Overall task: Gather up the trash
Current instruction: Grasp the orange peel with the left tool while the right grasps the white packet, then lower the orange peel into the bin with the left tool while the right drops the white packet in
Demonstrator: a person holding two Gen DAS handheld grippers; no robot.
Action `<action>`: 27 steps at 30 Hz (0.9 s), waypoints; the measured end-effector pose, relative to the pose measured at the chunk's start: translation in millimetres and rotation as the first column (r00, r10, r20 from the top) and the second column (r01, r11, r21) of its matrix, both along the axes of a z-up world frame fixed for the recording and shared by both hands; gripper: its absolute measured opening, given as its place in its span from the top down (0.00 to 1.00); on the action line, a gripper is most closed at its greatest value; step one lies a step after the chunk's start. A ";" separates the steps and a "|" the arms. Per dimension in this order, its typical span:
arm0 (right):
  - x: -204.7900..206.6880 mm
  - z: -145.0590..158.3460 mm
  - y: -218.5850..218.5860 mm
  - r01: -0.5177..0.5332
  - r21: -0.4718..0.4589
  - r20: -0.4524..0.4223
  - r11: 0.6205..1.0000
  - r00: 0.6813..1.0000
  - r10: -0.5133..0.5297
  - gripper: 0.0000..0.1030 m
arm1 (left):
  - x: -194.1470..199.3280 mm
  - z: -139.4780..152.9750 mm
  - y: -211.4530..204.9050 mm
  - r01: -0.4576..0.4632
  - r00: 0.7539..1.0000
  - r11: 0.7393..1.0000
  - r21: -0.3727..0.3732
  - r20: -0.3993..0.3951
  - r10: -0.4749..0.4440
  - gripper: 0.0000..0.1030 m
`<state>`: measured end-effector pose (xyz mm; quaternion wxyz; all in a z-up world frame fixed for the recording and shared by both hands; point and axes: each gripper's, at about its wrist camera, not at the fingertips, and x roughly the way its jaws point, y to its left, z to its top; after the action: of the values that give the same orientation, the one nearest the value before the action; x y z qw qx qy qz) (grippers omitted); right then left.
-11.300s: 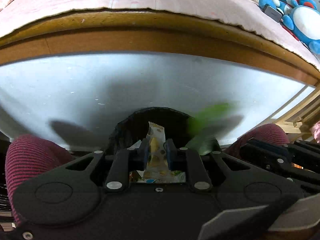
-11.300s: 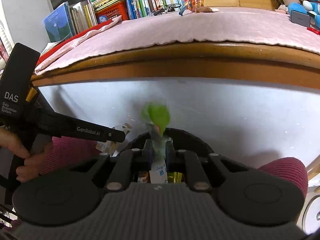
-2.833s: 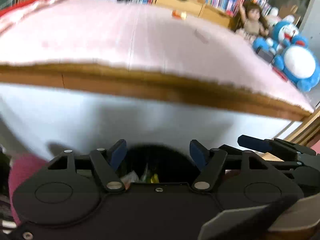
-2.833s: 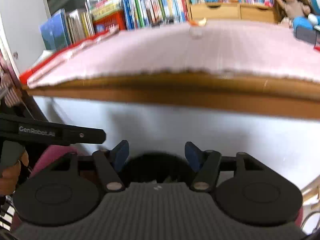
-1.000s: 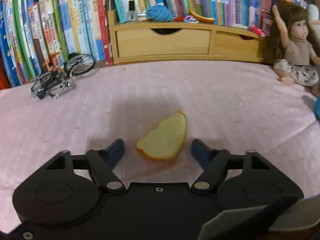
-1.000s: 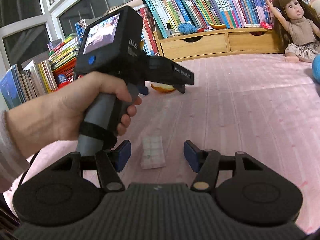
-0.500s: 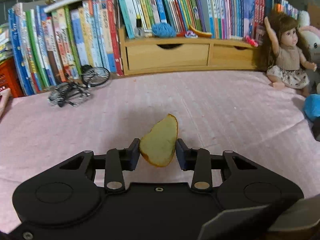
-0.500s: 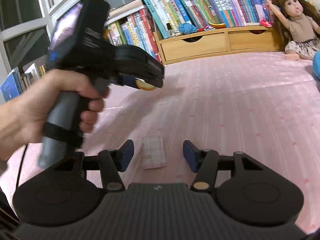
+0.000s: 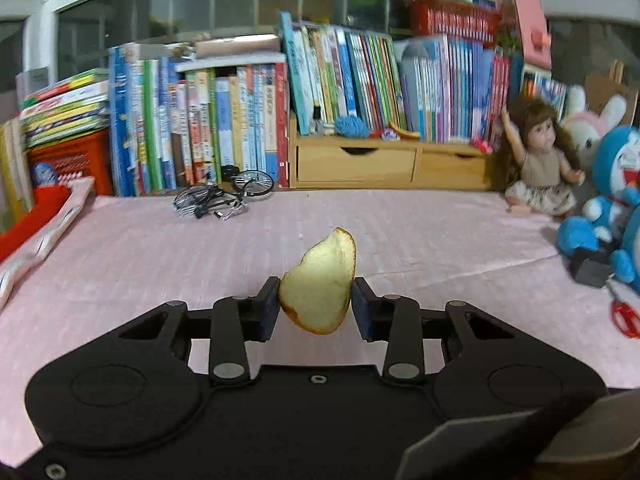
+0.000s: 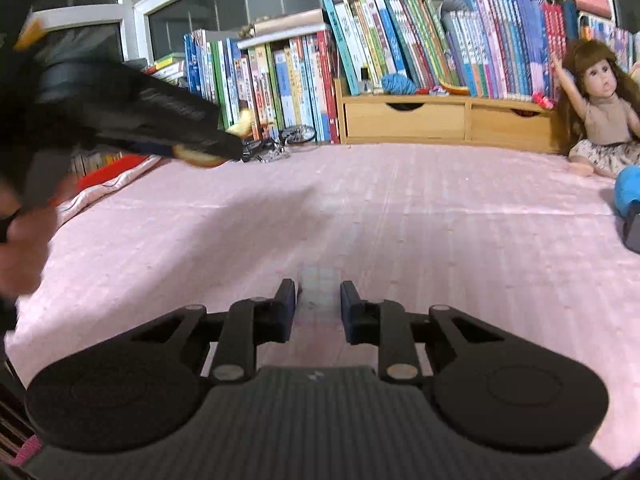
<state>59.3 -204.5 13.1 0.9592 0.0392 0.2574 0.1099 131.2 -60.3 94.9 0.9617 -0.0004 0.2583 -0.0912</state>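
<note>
Table [image 10: 440,208]: covered in a pink cloth, backed by a row of books [image 9: 240,120] and a wooden drawer unit [image 9: 392,164]; a doll [image 9: 540,160] and a blue plush toy [image 9: 616,208] sit at its right end, a toy bicycle [image 9: 222,196] near the books
Left gripper [image 9: 315,304]: a second ago it straddled the fruit peel with jaws spread wide on the cloth; now the jaws are closed on it and the whole tool is raised well clear of the table
Fruit peel [image 9: 320,284]: pale yellow with a browned rim, pinched edge-on between the jaws, tilted, its tip standing above them; the right wrist view shows it blurred at the tip of the left tool, up in the air
Right gripper [image 10: 319,306]: half a second ago its jaws stood wide around the wrapper; now they are drawn in narrow on either side of it, low at the cloth
Checked wrapper [image 10: 318,286]: small, pale, flat on the cloth, lying in the gap between the jaws; the edges are blurred, so I cannot tell if the pads touch it yet
Meaning: one piece of trash is secured and ready to be carried to the bin, which is out of view; the second looks about to be pinched, a thin flat piece that may slip
</note>
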 end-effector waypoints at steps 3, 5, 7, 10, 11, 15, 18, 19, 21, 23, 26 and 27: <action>-15.0 6.4 0.9 0.001 -0.005 0.011 1.000 1.000 -0.001 0.72 | -35.2 -1.4 9.1 -0.005 1.000 0.999 -0.031 -0.014 0.004 0.65; -24.0 10.6 3.1 0.000 -0.015 0.025 1.000 1.000 0.001 0.72 | -58.7 -0.9 13.1 -0.001 1.000 0.999 -0.037 0.007 0.001 0.65; -34.6 15.0 6.4 -0.008 -0.020 0.035 1.000 0.999 0.009 0.72 | -79.4 0.6 15.2 0.018 1.000 1.000 -0.020 0.022 -0.017 0.65; -47.6 19.9 10.6 -0.019 -0.020 0.044 1.000 0.999 0.020 0.72 | -102.6 1.4 19.5 0.025 0.999 0.999 -0.025 0.023 -0.024 0.65; -52.3 21.2 11.7 -0.024 -0.020 0.044 1.000 0.999 0.025 0.72 | -110.6 1.5 22.6 0.029 0.999 0.999 -0.036 0.022 -0.028 0.65; -67.9 24.5 16.7 -0.042 -0.022 0.042 0.999 0.998 0.042 0.72 | -139.0 -1.5 29.5 0.018 1.000 0.999 -0.045 0.026 -0.017 0.65; -80.0 24.7 18.9 -0.059 -0.018 0.034 0.998 0.998 0.059 0.72 | -155.8 -7.1 34.3 0.016 1.000 0.999 -0.047 0.014 -0.015 0.64; -83.6 24.5 19.4 -0.066 -0.016 0.032 0.998 0.997 0.066 0.72 | -161.1 -9.4 36.1 0.018 1.000 0.998 -0.052 0.006 -0.017 0.64; -90.7 23.0 20.8 -0.075 -0.019 0.026 0.997 0.997 0.076 0.72 | -169.3 -14.1 39.2 0.025 1.000 0.998 -0.058 -0.010 -0.025 0.64; -97.6 20.5 22.4 -0.082 -0.024 0.018 0.996 0.996 0.083 0.72 | -177.3 -18.8 41.5 0.028 0.999 0.999 -0.047 -0.020 -0.029 0.64; -104.0 16.1 24.2 -0.091 -0.028 0.003 0.995 0.996 0.092 0.72 | -185.4 -27.0 43.5 0.027 0.999 0.999 -0.032 -0.043 -0.028 0.64; -106.3 14.4 24.5 -0.093 -0.030 -0.002 0.995 0.996 0.093 0.72 | -186.3 -29.2 44.2 0.030 0.998 0.999 -0.033 -0.053 -0.032 0.64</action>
<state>-47.0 -179.9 27.5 0.9535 0.0129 0.2607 0.1506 -55.1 -16.1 65.7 0.9528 -0.0144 0.2826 -0.1102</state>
